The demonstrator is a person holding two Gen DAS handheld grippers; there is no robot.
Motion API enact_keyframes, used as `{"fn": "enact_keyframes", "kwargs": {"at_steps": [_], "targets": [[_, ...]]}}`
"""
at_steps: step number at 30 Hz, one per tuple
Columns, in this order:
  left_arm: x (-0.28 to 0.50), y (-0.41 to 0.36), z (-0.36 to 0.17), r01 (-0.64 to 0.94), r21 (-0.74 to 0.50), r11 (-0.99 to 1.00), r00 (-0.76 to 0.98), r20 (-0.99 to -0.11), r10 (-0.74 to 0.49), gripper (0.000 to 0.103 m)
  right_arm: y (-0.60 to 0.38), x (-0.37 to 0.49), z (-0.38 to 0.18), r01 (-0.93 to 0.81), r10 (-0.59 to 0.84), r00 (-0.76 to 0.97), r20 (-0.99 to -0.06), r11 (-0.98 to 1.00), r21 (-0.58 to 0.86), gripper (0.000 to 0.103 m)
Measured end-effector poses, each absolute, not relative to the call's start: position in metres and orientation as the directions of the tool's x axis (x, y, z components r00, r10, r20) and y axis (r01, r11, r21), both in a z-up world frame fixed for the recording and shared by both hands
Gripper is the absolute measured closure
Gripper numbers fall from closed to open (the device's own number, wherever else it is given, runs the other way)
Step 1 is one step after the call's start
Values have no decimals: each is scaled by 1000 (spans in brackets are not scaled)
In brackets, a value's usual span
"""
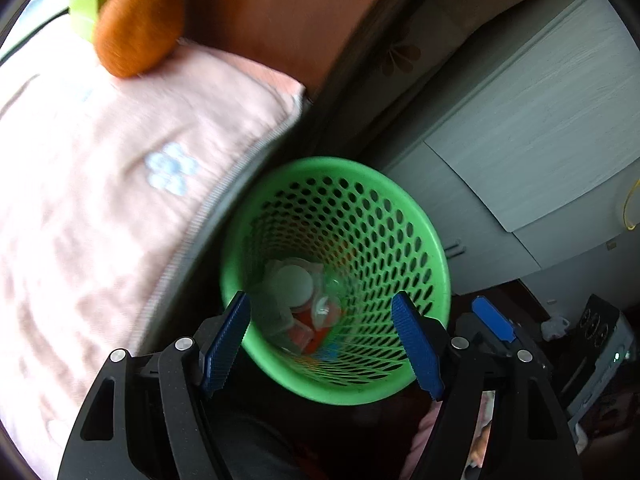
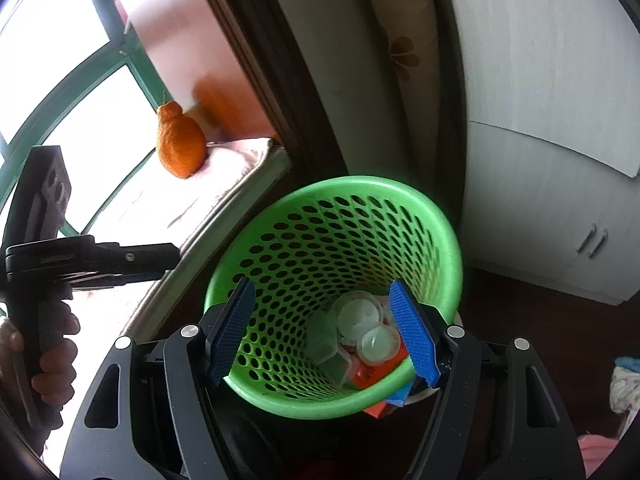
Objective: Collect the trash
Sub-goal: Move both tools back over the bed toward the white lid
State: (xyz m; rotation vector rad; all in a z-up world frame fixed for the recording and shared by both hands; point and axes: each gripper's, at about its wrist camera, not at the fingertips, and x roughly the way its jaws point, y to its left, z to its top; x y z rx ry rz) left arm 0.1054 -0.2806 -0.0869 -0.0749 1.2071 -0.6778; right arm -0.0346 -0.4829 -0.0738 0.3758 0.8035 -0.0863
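Item 1: left claw [image 1: 320, 344]. Jaws spread wide, nothing betw. the blue pads; poised over the basket mouth, pointing steeply down into it. No contact w/ rim seen.

Item 2: right claw [image 2: 324, 332]. Jaws apart, nothing gripped; left pad sits just outside/over the near-left rim, right pad over the near-right rim. Whether either pad touches the rim can't be told (fisheye overlap).

Item 3: green basket [image 1: 434, 248], perforated plastic, round. Stands on dark floor, tucked betw. the bed edge and a pale cabinet [image 1: 520, 120]. Long axis approx. upright, mouth facing up toward both cameras.

Item 4: trash [image 2: 360, 340] at basket bottom: clear round lids/cups, red-orange wrappers, a bit of blue. Lies loose, jumbled; individual pieces prob. plastic, hard to sort in left view (blurred).

Item 5: bed, pink cover [image 1: 100, 200], just left of basket. Orange plush [image 2: 180, 146] rests on it near the window.

Item 6: person's hand [image 2: 52, 364] gripping the left tool's handle, seen at left of right view.
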Motion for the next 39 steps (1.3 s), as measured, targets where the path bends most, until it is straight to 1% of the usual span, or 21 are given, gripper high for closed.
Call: {"fn": "enact_keyframes", "kwargs": {"at_steps": [9,11,13,14,22,25,27,30,35,39], "targets": [[111,-197,-51,382,-284,879,376,-821,-429,33,-446,-10,-69,128,126,689,-714,948,292,33],[114,-176,-45,354,-276,894,405,-816,-412,33,-435,-3,-67,101,145,687,-712,951,291,33],[118,-152,-41,315,-276,908,431,-811,-396,29,-424,4,-65,78,162,683,-712,953,292,33],[120,-140,-38,291,-273,917,448,-808,-383,25,-418,8,-64,65,173,679,-713,954,294,33],[139,-46,-27,119,-262,958,528,-800,-284,24,-364,37,-59,-52,249,654,-714,957,287,33],[149,-12,-28,54,-257,965,542,-804,-244,21,-343,47,-59,-90,279,639,-717,953,290,33],[159,12,-32,13,-270,963,537,-810,-235,18,-329,53,-59,-115,294,630,-719,951,288,33],[173,47,-42,-35,-326,945,518,-814,-262,13,-309,61,-58,-153,318,615,-721,946,287,33],[192,88,-62,-63,-382,922,486,-819,-306,9,-278,68,-58,-204,349,597,-723,937,284,33],[207,109,-77,-48,-431,901,465,-808,-362,8,-258,75,-59,-225,369,578,-728,930,292,33]]}}
